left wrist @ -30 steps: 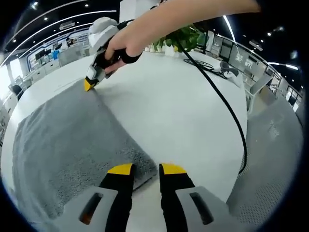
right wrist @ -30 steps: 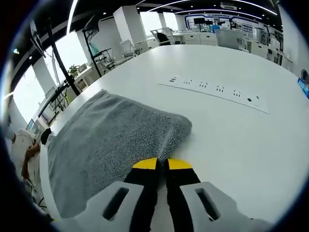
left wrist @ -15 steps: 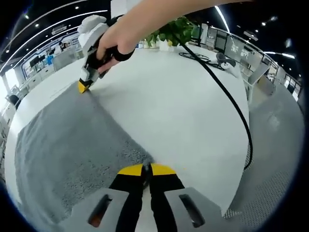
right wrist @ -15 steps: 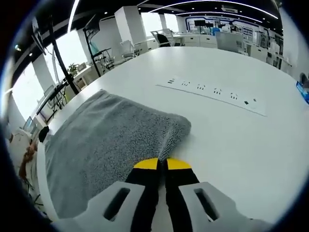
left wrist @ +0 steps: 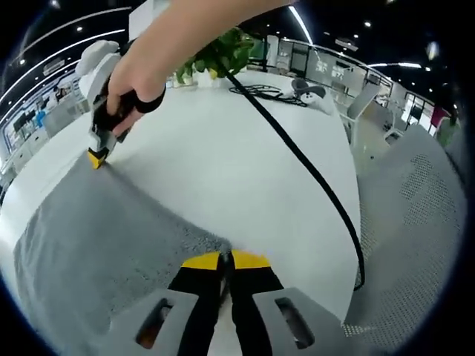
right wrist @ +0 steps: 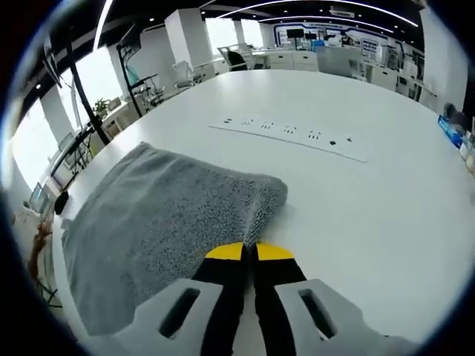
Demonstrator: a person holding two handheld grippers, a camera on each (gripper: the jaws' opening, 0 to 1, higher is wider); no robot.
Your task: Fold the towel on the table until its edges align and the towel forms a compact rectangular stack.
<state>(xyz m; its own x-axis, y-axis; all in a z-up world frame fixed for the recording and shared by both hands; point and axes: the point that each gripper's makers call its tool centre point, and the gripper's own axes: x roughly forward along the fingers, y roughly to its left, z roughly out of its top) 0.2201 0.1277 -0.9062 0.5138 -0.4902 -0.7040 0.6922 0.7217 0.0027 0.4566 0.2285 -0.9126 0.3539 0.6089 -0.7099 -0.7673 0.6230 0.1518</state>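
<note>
A grey towel (left wrist: 104,237) lies spread on the white table (left wrist: 223,156). My left gripper (left wrist: 225,260) is shut on the towel's near corner, its yellow tips pinching the cloth. In the left gripper view the right gripper (left wrist: 96,158), held by a person's hand (left wrist: 133,81), pinches the far corner on the same edge. In the right gripper view the right gripper (right wrist: 249,252) is shut on a lifted fold of the towel (right wrist: 163,230), which spreads away to the left.
A black cable (left wrist: 304,163) runs across the table to a potted plant (left wrist: 223,55). A strip of sockets (right wrist: 297,135) is set into the tabletop beyond the towel. A mesh chair (left wrist: 415,222) stands past the table edge.
My left gripper has closed on the towel's near corner. Both views have shifted a little as the hands move; the right gripper keeps its hold on the far corner.
</note>
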